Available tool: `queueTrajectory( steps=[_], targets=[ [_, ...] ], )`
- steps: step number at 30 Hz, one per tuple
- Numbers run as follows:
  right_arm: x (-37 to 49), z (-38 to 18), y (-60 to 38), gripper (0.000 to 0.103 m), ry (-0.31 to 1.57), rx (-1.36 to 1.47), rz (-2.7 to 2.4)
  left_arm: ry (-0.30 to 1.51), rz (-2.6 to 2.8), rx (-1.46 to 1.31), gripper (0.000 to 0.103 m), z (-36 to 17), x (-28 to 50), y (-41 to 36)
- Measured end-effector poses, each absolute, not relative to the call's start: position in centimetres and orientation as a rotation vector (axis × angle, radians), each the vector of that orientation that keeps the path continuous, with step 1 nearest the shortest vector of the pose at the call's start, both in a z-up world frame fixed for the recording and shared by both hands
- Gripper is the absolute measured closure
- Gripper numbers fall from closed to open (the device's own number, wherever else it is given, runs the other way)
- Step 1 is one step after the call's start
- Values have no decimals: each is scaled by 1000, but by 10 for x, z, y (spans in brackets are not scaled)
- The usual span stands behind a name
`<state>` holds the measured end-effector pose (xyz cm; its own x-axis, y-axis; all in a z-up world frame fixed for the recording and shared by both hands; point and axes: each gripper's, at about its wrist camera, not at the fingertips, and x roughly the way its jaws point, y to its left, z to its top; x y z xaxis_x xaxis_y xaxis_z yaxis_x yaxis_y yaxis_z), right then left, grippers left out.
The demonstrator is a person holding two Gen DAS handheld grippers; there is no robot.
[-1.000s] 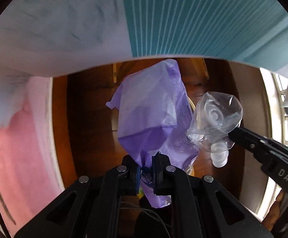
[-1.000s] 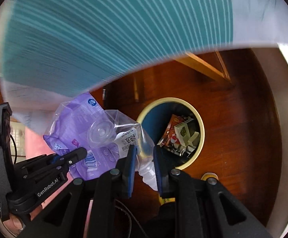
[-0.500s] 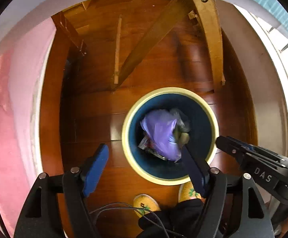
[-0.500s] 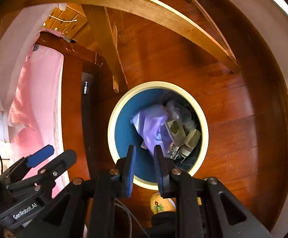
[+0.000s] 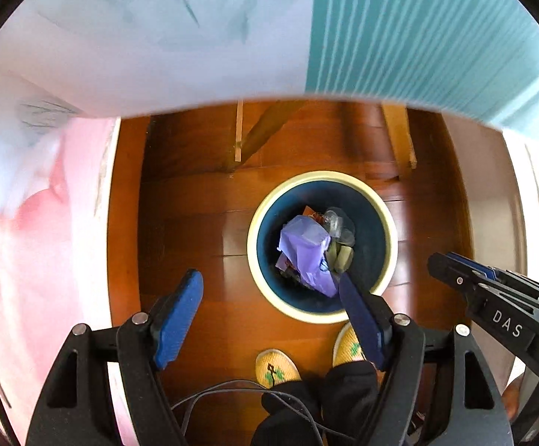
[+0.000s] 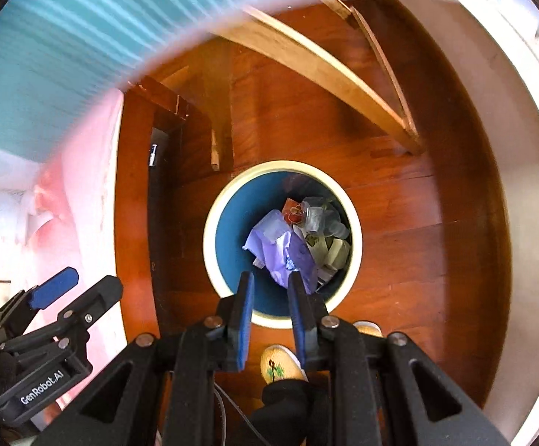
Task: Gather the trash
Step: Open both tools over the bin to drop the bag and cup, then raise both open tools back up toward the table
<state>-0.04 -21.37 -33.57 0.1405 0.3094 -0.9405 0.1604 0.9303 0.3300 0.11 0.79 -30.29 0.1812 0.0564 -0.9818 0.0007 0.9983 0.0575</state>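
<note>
Teal striped cloth [image 5: 418,29] and white sheet [image 5: 158,37] motion-blurred, cut by top edge. Purple bag [image 6: 288,252] covers trash beneath; clear bottle [image 6: 317,217] partly buried. Right gripper [image 5: 455,267] cut by frame edge. 2 yellow slippers [image 5: 275,366] half hidden behind gripper bodies.

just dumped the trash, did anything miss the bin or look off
Nothing stands out. The purple bag and the clear plastic bottle lie inside the round bin, which stands upright on the wooden floor; no litter shows around it.
</note>
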Motion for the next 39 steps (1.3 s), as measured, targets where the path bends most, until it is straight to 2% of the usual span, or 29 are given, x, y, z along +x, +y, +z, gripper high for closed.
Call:
queueTrajectory(
  steps=[6, 16, 25, 33, 39],
  targets=[
    [-9, -256, -205, 84, 1428, 322, 112, 1347, -1, 57, 29, -219, -13, 8],
    [-15, -96, -186, 84, 1294, 205, 82, 1188, -23, 67, 29, -74, -19, 21],
    [-15, 29, -176, 84, 1099, 182, 123, 1044, -32, 56, 29, 12, -20, 35],
    [-11, 99, -156, 84, 972, 108, 90, 942, -47, 10, 29, 78, -6, 54],
    [1, 130, -156, 84, 903, 110, 67, 883, -27, -6, 29, 111, 8, 66]
  ],
)
